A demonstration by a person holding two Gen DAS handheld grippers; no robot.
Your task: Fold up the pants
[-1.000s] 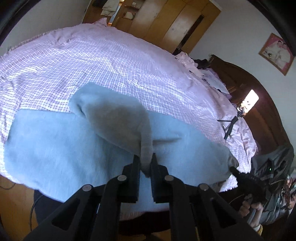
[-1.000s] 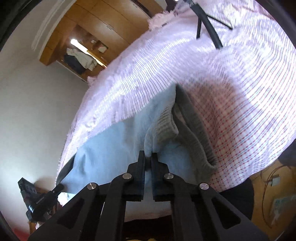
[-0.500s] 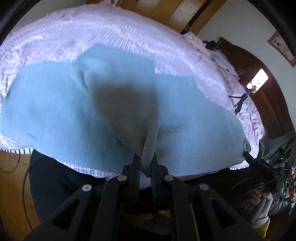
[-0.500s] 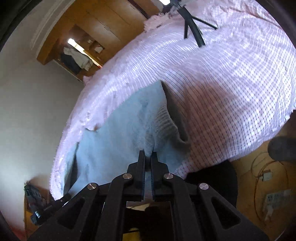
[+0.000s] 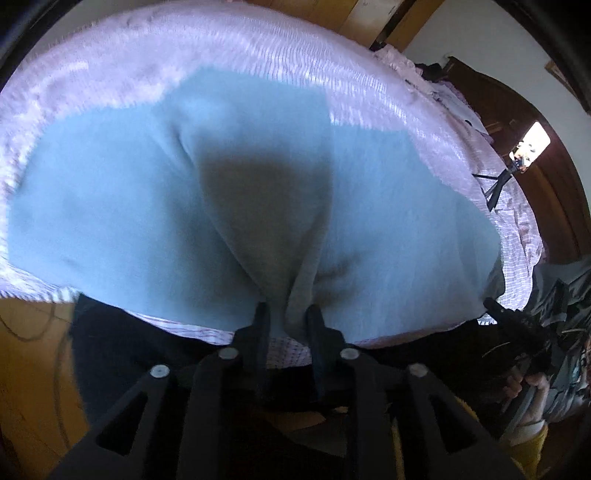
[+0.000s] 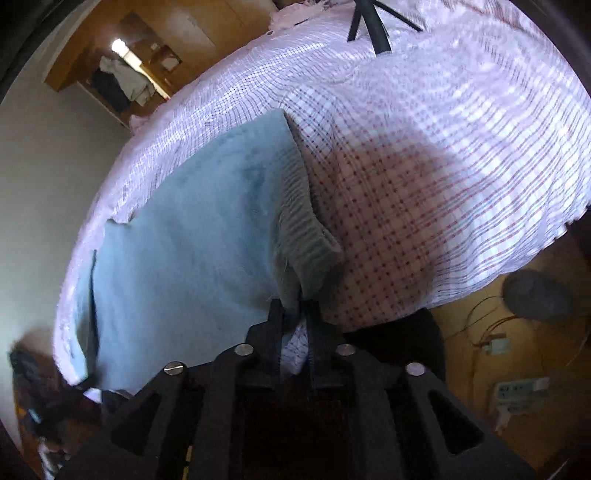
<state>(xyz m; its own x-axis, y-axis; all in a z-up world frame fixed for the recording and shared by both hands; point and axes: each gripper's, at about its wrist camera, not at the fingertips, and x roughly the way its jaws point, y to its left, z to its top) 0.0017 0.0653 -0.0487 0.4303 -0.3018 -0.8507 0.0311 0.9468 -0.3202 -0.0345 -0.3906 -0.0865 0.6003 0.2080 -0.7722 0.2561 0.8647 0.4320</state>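
So the pants [image 5: 110,206] are light blue, soft fleece-looking, spread flat across the near part of the bed [image 5: 229,48] with its pink-and-white checked sheet. In my left view they fill most of the middle, running from about 9 o'clock over to 3 o'clock, and the near edge hangs right at the bed's edge at 6 o'clock.

My left gripper [image 5: 286,319] has its jaws narrow, pinched on a greyish fold of the pants that rises off the flat layer like a tent toward me. There's a dark shadow under that lifted bit, around the center of the view.

My right gripper [image 6: 294,312] is doing the same at the other end: jaws nearly together, clamped on the ribbed waistband [image 6: 303,229], which shows grey on its inner side. In that view the blue cloth stretches off toward 9 o'clock and the bare checked sheet takes up everything from 12 to 3 o'clock.

Further out: a black tripod [image 6: 373,26] stands on the bed at 12 o'clock in the right view, and a wooden wardrobe [image 6: 110,55] sits at 10 o'clock. In the left view a dark wooden headboard [image 5: 517,122] curves at 2 o'clock. Wood floor [image 6: 517,332] with some cables at 4 o'clock on the right side.
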